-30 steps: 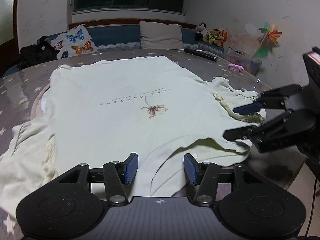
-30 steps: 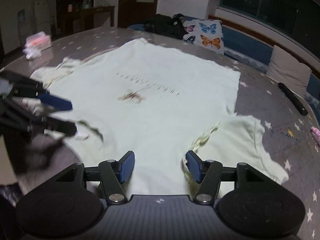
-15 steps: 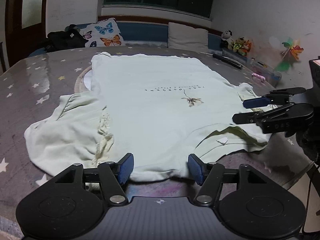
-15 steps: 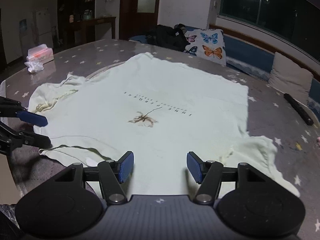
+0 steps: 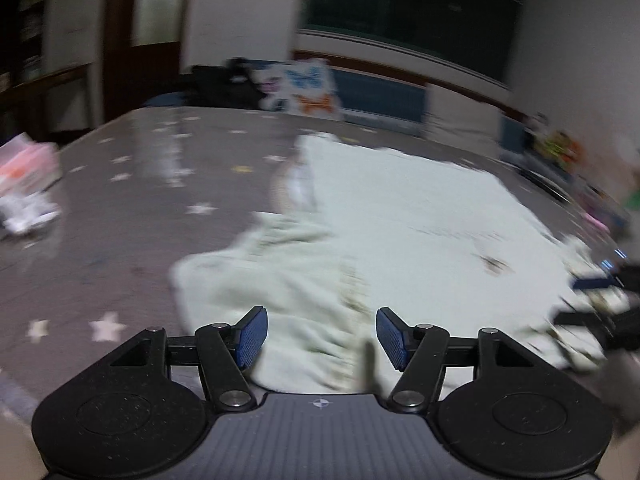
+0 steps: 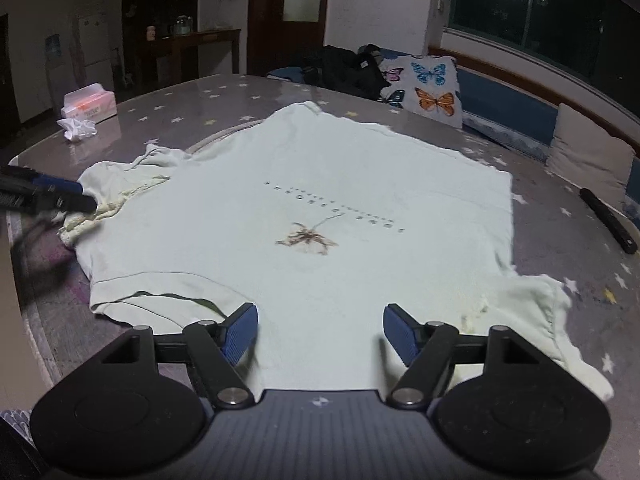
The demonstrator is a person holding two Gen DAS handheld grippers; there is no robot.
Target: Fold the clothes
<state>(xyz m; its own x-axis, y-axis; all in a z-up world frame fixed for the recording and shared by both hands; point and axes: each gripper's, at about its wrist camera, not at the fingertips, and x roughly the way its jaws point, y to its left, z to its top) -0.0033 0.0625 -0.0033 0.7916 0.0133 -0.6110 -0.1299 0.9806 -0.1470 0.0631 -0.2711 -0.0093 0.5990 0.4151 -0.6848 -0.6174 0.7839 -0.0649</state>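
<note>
A pale green T-shirt [image 6: 320, 200] with a small brown print lies spread flat on the grey star-patterned table [image 6: 192, 108], collar end nearest me. My right gripper [image 6: 320, 334] is open just above the near edge of the shirt, with nothing between its blue pads. At the left edge of that view, my left gripper [image 6: 88, 196] hovers by the crumpled left sleeve [image 6: 120, 184]. The left wrist view is motion-blurred. There the left gripper [image 5: 322, 336] is open over that sleeve [image 5: 280, 272], and the right gripper [image 5: 588, 300] shows at the far right over the shirt.
A tissue box [image 6: 90, 106] and a crumpled tissue [image 6: 76, 128] sit at the table's far left. A black stick-like object [image 6: 608, 220] lies at the right. Behind the table are a butterfly pillow [image 6: 428, 88], a black bag [image 6: 348, 68] and a beige cushion [image 6: 588, 156].
My left gripper has swung left along the near edge to the left sleeve, still open. The right gripper has drawn towards the shirt's middle. The shirt has not moved.
</note>
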